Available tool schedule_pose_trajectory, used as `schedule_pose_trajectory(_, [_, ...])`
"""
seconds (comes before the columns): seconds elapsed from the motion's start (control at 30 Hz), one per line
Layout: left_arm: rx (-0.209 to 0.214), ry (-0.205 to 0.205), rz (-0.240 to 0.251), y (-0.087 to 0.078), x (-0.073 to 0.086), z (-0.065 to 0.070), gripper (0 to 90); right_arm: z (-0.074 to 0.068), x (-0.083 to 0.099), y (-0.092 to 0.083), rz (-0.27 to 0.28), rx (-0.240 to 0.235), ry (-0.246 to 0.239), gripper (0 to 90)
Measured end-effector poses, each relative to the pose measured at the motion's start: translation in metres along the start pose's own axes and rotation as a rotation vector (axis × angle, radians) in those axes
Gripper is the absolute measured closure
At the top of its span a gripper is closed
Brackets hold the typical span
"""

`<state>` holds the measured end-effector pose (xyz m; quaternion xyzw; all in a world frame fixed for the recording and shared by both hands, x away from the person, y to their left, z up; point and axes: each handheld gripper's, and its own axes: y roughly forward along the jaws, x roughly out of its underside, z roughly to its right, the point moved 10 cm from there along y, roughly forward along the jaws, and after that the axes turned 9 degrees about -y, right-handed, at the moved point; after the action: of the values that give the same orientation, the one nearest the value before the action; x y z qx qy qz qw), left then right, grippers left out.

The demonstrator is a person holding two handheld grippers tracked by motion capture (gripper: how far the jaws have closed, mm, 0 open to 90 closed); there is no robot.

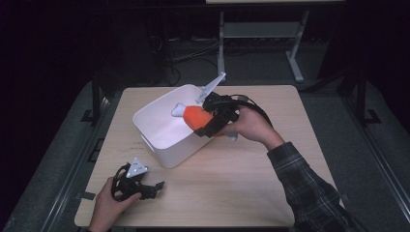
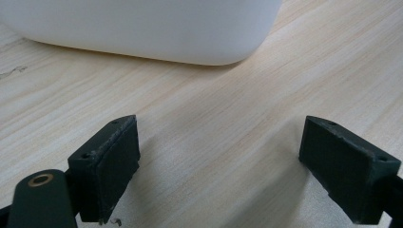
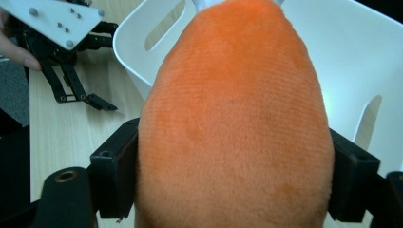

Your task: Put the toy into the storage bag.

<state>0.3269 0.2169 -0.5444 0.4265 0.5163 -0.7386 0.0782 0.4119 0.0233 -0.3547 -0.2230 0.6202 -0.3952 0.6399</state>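
An orange plush toy (image 1: 197,116) with a white tip is held over the rim of the white bin (image 1: 159,145), tip pointing into it. My right gripper (image 1: 209,121) is shut on the toy; in the right gripper view the orange plush toy (image 3: 235,118) bulges between both black jaws, with the white bin (image 3: 342,61) behind it. My left gripper (image 1: 153,187) rests open on the table near the front left, nothing between its jaws. In the left gripper view the left gripper (image 2: 218,166) faces the white bin's wall (image 2: 152,28) across bare wood.
The light wooden table (image 1: 251,183) stretches wide to the right and front of the bin. A person's right sleeve (image 1: 309,188) crosses the front right part. Dark floor and a metal frame (image 1: 222,43) lie beyond the far edge.
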Motion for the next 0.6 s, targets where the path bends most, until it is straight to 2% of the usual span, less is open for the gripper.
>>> schedule_pose_trajectory(0.4, [-0.001,-0.002,0.002,0.0,0.0,0.0,12.5,0.008,-0.026,0.016,0.0,0.0,-0.033,21.0])
schedule_pose_trajectory(0.6, [-0.001,-0.001,0.001,0.0,0.0,0.0,12.5,0.009,-0.036,0.025,0.004,-0.017,-0.04,20.9])
